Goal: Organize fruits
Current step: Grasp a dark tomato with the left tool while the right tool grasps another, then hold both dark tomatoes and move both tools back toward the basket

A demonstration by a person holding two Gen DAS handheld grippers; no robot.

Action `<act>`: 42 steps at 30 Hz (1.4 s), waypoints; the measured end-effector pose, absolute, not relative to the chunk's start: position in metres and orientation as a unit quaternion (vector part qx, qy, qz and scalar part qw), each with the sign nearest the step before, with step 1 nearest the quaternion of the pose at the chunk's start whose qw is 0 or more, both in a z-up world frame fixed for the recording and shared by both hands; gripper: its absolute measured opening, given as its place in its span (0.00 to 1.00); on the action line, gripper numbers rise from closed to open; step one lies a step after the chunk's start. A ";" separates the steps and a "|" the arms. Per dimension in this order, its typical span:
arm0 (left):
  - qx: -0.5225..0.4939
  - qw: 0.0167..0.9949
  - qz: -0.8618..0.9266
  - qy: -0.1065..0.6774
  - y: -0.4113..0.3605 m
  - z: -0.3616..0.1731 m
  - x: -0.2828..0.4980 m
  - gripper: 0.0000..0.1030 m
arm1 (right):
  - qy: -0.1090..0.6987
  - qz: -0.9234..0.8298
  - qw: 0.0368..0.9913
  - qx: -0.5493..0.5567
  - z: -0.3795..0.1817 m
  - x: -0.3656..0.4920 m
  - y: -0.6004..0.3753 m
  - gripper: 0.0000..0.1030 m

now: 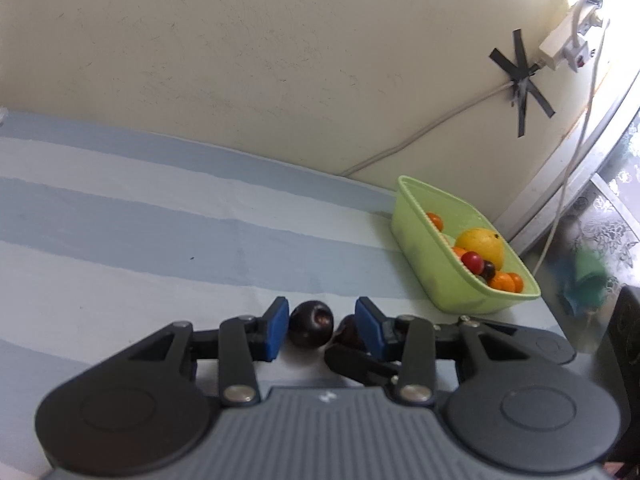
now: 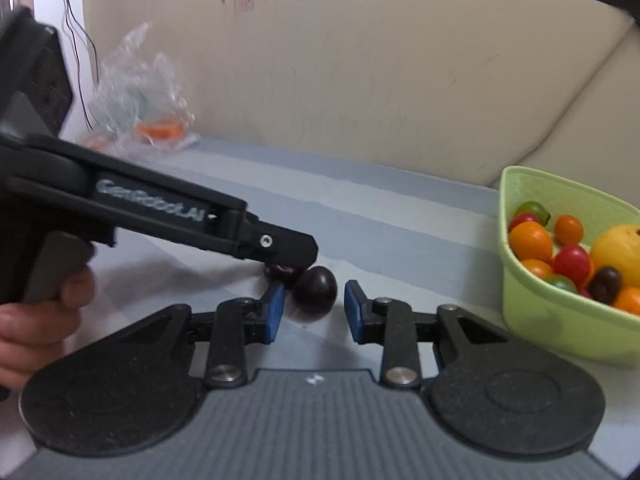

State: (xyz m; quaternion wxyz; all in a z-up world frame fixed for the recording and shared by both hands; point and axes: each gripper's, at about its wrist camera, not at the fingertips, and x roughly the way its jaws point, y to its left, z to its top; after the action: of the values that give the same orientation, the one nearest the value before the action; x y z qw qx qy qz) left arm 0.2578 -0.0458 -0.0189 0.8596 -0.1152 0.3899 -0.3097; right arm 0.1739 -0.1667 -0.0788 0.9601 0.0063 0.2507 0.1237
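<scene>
Two dark purple fruits lie side by side on the striped blue cloth. In the left wrist view my left gripper (image 1: 322, 326) is open around one dark fruit (image 1: 311, 329), its left pad close to it; the second dark fruit (image 1: 349, 332) sits partly behind the right pad. In the right wrist view my right gripper (image 2: 314, 310) is open with a dark fruit (image 2: 316, 289) between its pads, nearer the left pad. The left gripper's body (image 2: 200, 220) reaches in from the left over the other dark fruit (image 2: 280, 271). A green basket (image 1: 436, 276) (image 2: 560, 320) holds a yellow fruit, orange and red ones.
The basket stands at the right end of the cloth, near the wall (image 1: 280, 60). A crumpled clear plastic bag (image 2: 140, 92) with something orange lies at the back left. A cable (image 1: 420, 136) runs along the wall. A dark box (image 1: 624, 340) stands at the right.
</scene>
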 end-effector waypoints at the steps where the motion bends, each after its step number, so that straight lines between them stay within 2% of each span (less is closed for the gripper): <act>1: -0.119 0.857 -0.310 0.395 -0.047 -0.022 0.258 0.36 | 0.256 0.122 0.959 0.003 -0.080 0.177 -0.166 0.34; 3: -0.122 0.857 -0.316 0.388 -0.043 -0.025 0.253 0.34 | 0.251 0.124 0.960 0.006 -0.081 0.175 -0.165 0.27; 8: -0.081 0.873 -0.314 0.363 -0.055 -0.020 0.231 0.26 | 0.246 0.098 0.964 0.012 -0.084 0.157 -0.167 0.25; 9: -0.080 0.873 -0.315 0.363 -0.054 -0.018 0.224 0.26 | 0.246 0.090 0.965 0.014 -0.083 0.151 -0.168 0.15; 10: -0.079 0.872 -0.322 0.359 -0.053 -0.016 0.216 0.26 | 0.246 0.082 0.966 0.017 -0.083 0.147 -0.170 0.09; 15: -0.061 0.878 -0.328 0.343 -0.044 -0.013 0.169 0.26 | 0.247 0.069 0.966 0.037 -0.086 0.098 -0.178 0.09; 19: -0.093 0.879 -0.315 0.345 -0.018 -0.013 0.141 0.26 | 0.235 0.055 0.970 -0.009 -0.083 0.087 -0.172 0.16; 21: -0.087 0.887 -0.300 0.341 -0.007 -0.015 0.121 0.26 | 0.221 0.054 0.974 0.004 -0.078 0.091 -0.177 0.31; 24: -0.069 0.892 -0.282 0.346 0.004 -0.021 0.094 0.26 | 0.206 0.043 0.977 0.040 -0.072 0.112 -0.186 0.45; 29: -0.040 0.905 -0.265 0.330 0.009 -0.017 0.060 0.26 | 0.226 0.075 0.968 0.079 -0.073 0.166 -0.184 0.50; 31: -0.033 0.906 -0.264 0.330 0.009 -0.016 0.055 0.26 | 0.246 0.075 0.963 0.082 -0.078 0.185 -0.177 0.49; 33: -0.030 0.905 -0.263 0.333 0.007 -0.015 0.055 0.26 | 0.253 0.049 0.964 0.065 -0.081 0.192 -0.171 0.25; 37: -0.029 0.898 -0.289 0.329 -0.005 -0.012 0.048 0.26 | 0.251 0.048 0.964 0.071 -0.075 0.164 -0.175 0.25; 42: 0.004 0.886 -0.343 0.313 -0.034 -0.012 0.025 0.26 | 0.229 0.033 0.971 0.068 -0.081 0.068 -0.191 0.25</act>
State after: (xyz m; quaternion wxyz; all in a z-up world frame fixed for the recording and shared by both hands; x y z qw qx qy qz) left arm 0.0245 -0.0339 -0.0121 0.8855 0.0038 0.3131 -0.3432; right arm 0.0679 -0.1912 -0.0814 0.9705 0.0682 0.2288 0.0326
